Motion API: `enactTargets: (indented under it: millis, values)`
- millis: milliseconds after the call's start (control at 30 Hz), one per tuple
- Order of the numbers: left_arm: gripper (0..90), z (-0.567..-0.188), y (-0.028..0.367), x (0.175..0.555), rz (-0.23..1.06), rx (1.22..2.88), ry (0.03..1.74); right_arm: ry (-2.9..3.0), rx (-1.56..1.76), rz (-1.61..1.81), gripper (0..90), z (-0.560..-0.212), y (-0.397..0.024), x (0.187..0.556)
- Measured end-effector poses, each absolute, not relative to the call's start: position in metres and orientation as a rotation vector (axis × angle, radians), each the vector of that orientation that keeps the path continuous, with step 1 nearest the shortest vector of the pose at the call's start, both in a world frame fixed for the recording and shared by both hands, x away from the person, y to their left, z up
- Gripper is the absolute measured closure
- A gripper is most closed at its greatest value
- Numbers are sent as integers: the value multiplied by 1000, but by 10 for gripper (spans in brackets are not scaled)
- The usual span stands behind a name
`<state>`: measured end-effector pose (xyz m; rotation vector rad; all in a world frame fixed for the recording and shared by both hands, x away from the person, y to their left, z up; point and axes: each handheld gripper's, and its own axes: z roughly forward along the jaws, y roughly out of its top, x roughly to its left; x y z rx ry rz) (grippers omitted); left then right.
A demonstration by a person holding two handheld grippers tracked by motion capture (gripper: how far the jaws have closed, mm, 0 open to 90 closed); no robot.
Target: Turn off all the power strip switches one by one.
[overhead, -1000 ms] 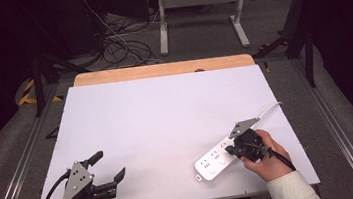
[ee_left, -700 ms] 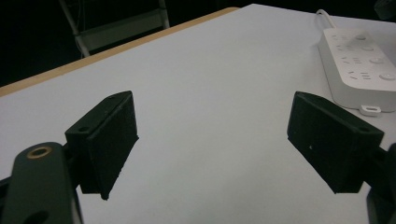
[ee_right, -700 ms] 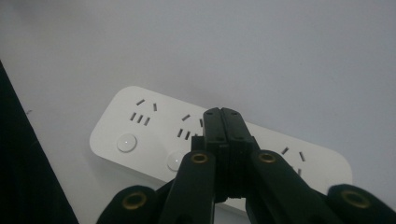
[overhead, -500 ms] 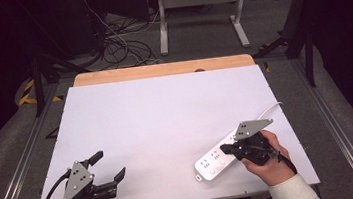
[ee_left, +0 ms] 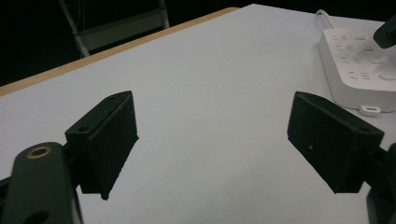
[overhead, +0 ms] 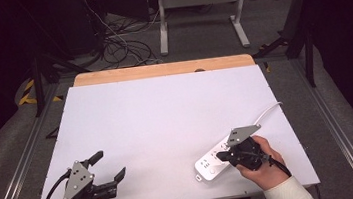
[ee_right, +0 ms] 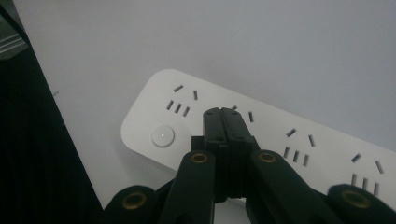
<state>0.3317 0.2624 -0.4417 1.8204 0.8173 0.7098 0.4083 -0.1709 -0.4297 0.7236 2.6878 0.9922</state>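
The white power strip [overhead: 216, 158] lies flat near the front right corner of the worktop [overhead: 166, 115], set at a slant, its cord [overhead: 266, 113] running off toward the right edge. The right claw [ee_right: 227, 122] hangs over the strip's top face with its jaws pressed together and nothing between them, the tips beside the round switch button [ee_right: 163, 136]; whether they touch the plastic cannot be told. By the look of it the work is at an early stage: the strip is neither gripped nor lifted, and the button looks unpressed. The strip is smooth, glossy moulded plastic with rounded corners and rows of narrow socket slots. The worktop is matt white with a pale wooden far edge. The left claw [overhead: 107, 166] rests wide open and empty at the front left, well apart from the strip, its flat pads [ee_left: 334, 140] black and dull.
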Motion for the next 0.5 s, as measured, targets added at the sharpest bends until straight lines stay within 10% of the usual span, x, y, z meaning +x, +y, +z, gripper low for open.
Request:
enactTargets:
  millis: [500]
  values:
    - [167, -442, 262, 332, 706, 1825, 816, 2744, 733, 868, 900, -440, -167, 412]
